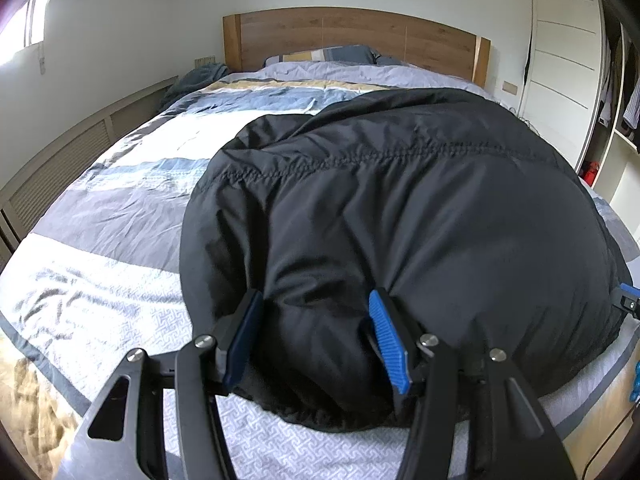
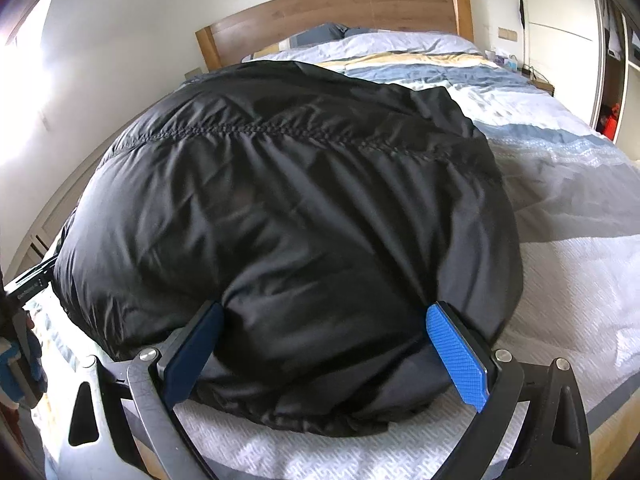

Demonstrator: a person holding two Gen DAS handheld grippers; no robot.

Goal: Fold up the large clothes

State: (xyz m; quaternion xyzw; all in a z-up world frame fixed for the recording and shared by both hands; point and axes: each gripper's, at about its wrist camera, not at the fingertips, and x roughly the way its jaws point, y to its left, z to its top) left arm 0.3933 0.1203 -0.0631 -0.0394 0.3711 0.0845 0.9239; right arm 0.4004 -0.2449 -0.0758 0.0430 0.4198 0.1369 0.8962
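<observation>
Black padded jacket (image 1: 400,216) is laid in a puffy heap on the striped bed cover (image 1: 120,208), near the foot of the bed, with a stitched seam running across its upper side. From the left wrist view, the left gripper (image 1: 316,340) is seen with its jaws spread apart, and the near edge of the jacket bulges between the two blue pads (image 1: 386,344); the fabric touches both pads, but it cannot be told if it is really pinched. From the right wrist view, the right gripper (image 2: 332,348) is also seen spread wide, with the bulk of the jacket's near edge pushed in between its fingers (image 2: 456,356). Each gripper is placed at the lower hem, the left one toward the left part of the garment and the right one toward the right part. A wooden headboard (image 1: 352,36) is seen at the far end of the bed, with pillows (image 1: 332,56) in front of it, and a white wardrobe (image 1: 560,72) is standing at the right wall.
</observation>
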